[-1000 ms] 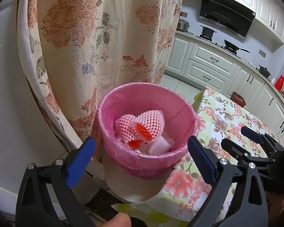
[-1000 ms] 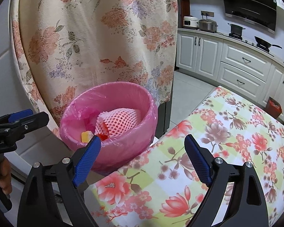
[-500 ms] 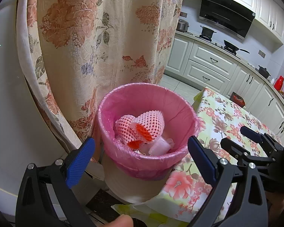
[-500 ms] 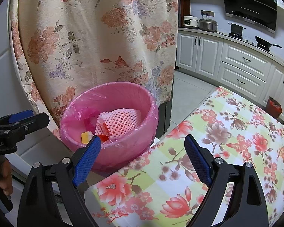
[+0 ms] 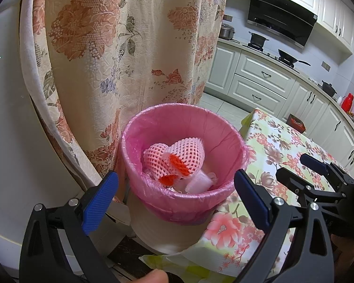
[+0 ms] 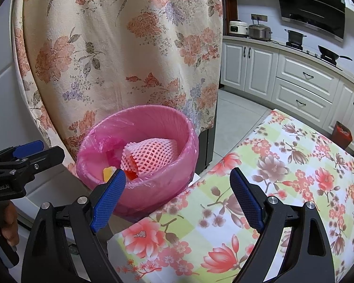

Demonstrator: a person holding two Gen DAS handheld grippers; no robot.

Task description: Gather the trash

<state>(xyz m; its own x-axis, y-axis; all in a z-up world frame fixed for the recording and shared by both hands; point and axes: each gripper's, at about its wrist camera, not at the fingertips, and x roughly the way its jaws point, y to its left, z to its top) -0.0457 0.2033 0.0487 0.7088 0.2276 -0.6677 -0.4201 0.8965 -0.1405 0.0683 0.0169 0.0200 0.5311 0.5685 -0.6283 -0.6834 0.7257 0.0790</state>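
Foam netting and scraps already lie in the pink-lined bin; the flowered tablecloth to its right shows no trash left. Left gripper and right gripper both gape apart, empty; collecting looks nearly finished.

bin base: the pink-lined bin is cut off below by the table edge and the left tongs; its foot does not show.
bin contents: under the pink foam nets the trash is buried; the small yellow scrap is too hidden to name.
right tongs: handles run off the bottom edge.
hand: mostly cut off at the left edge.
curtain: covers whatever stands behind it.
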